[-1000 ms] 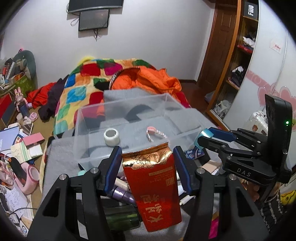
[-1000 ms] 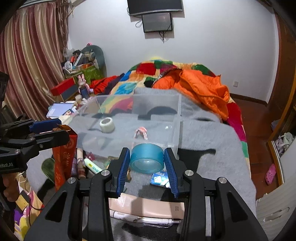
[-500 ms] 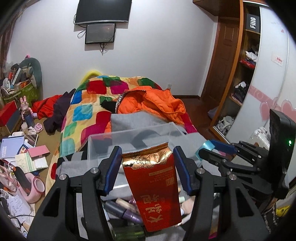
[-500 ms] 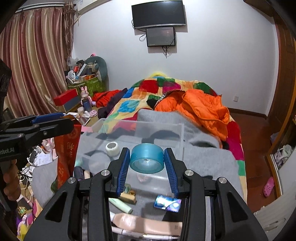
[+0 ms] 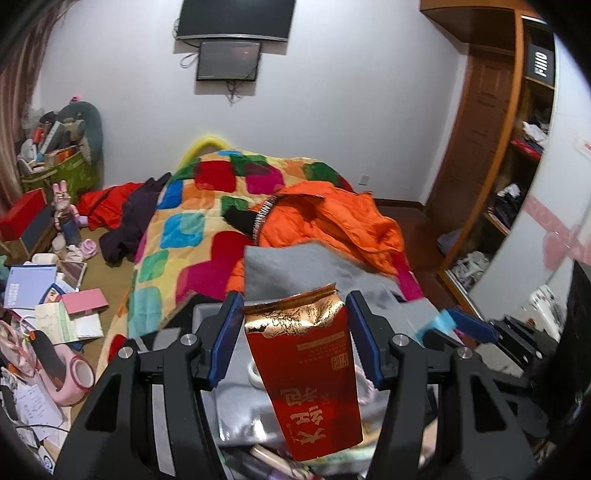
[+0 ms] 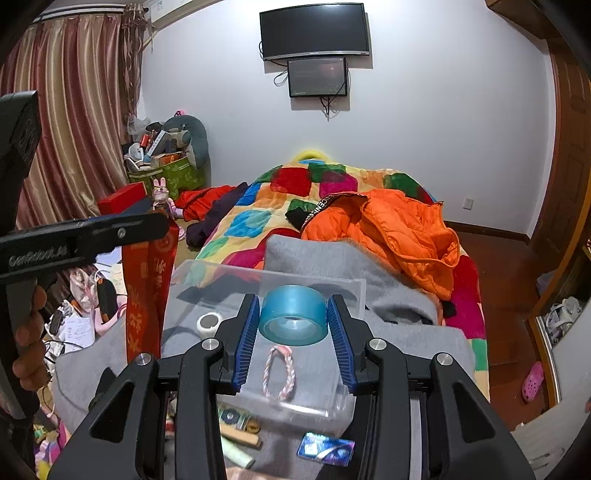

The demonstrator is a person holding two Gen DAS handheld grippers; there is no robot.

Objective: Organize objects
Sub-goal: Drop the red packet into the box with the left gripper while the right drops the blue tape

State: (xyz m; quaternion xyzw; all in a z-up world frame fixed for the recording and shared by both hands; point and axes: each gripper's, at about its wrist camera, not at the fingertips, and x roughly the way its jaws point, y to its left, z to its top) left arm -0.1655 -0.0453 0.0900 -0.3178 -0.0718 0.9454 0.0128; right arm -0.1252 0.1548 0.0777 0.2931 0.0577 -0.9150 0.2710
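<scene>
Both tools have risen since a second ago, so the clear plastic bin (image 6: 266, 295) now sits lower in each view and more of the far wall and its two screens (image 6: 316, 35) shows. Pinched between the left tool (image 5: 293, 341)'s blue pads, a red and gold foil pouch (image 5: 308, 373) hangs tilted, its torn gold top at 12 o'clock. It hides most of the bin behind it. The right tool (image 6: 293, 332) is clamped on a roll of blue tape (image 6: 293, 319), held above the near half of the bin. Inside the bin lie a small white tape roll (image 6: 207, 323) at 9 o'clock of the blue roll and a pink-and-white braided loop (image 6: 279, 373) at 6 o'clock. The bin rests on a grey blanket (image 6: 406, 343) spread over the bed, with an orange jacket (image 6: 399, 236) and a patchwork quilt (image 6: 266, 221) beyond at 12 o'clock. Loose items crowd the blanket at the bin's near edge, among them a blue card (image 6: 327, 448) and a pale tube (image 6: 236, 454). A hand (image 6: 27, 339) grips the left tool's handle at 9 o'clock.
</scene>
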